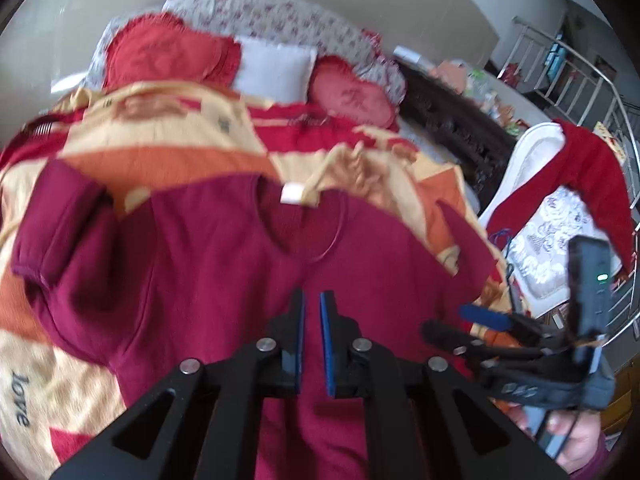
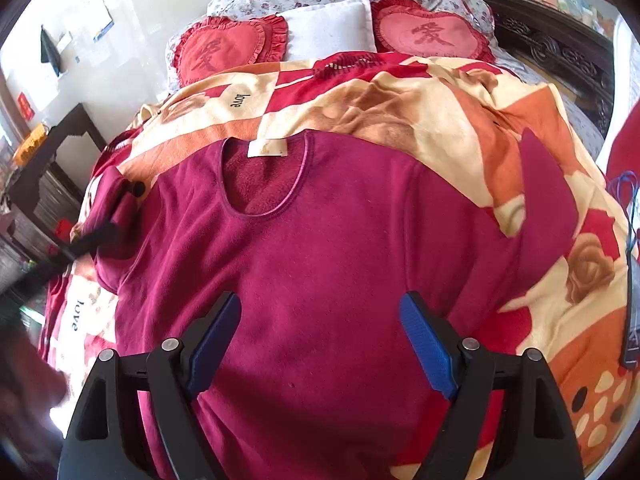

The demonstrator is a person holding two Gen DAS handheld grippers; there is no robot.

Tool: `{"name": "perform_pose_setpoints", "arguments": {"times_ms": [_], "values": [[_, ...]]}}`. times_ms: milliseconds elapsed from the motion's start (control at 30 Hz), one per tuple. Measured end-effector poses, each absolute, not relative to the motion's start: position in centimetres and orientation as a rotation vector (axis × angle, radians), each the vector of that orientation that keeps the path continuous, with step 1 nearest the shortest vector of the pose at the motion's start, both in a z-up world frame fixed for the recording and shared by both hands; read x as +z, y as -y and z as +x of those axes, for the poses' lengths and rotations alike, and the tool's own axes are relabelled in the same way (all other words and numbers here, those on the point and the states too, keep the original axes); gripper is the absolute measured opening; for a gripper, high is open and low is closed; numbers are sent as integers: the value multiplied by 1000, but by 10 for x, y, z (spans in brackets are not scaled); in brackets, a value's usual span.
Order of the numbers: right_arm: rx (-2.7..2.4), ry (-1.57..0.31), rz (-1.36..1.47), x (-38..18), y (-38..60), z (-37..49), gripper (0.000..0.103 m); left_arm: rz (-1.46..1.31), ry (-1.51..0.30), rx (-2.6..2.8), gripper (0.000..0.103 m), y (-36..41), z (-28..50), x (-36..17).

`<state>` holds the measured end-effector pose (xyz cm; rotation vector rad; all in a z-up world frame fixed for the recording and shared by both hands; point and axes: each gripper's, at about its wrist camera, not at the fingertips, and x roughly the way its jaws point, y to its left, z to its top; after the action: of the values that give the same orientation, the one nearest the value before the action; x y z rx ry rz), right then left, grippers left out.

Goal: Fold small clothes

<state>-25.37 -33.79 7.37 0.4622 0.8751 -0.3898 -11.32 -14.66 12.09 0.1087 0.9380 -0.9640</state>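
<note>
A maroon long-sleeved fleece top (image 1: 224, 264) (image 2: 320, 264) lies front up on the bed, neckline with a white label (image 2: 267, 147) toward the pillows. Its left sleeve (image 2: 108, 216) is bunched and folded in; its right sleeve (image 2: 548, 208) lies out on the blanket. My left gripper (image 1: 312, 300) hovers over the top's chest, its jaws nearly together with a narrow gap and nothing between them. My right gripper (image 2: 320, 312) is wide open and empty above the lower chest. It also shows in the left wrist view (image 1: 452, 320) at the right.
An orange, cream and red blanket (image 2: 420, 112) covers the bed. Two red heart cushions (image 2: 236, 46) and a white pillow (image 2: 328, 28) lie at the head. A dark carved bed frame (image 2: 560, 52) runs along the right. A white chair with a red garment (image 1: 580, 168) stands at the right.
</note>
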Motion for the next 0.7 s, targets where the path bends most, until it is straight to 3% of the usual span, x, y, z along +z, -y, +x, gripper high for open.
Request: {"name": "perform_pose_setpoints", "arguments": {"times_ms": [33, 67, 100, 167, 400, 700], "values": [[-390, -875, 456, 74, 339, -256, 67, 117, -936, -922, 12, 141, -109, 118], [-394, -876, 445, 74, 339, -258, 67, 119, -925, -869, 25, 133, -100, 119], [-402, -879, 435, 74, 339, -259, 67, 108, -915, -829, 51, 125, -93, 120], [-402, -889, 440, 68, 339, -259, 67, 60, -880, -735, 79, 100, -71, 123], [-325, -917, 482, 56, 323, -239, 67, 22, -842, -439, 84, 32, -3, 113], [-107, -875, 325, 82, 261, -189, 67, -180, -979, -335, 84, -24, 46, 88]]}}
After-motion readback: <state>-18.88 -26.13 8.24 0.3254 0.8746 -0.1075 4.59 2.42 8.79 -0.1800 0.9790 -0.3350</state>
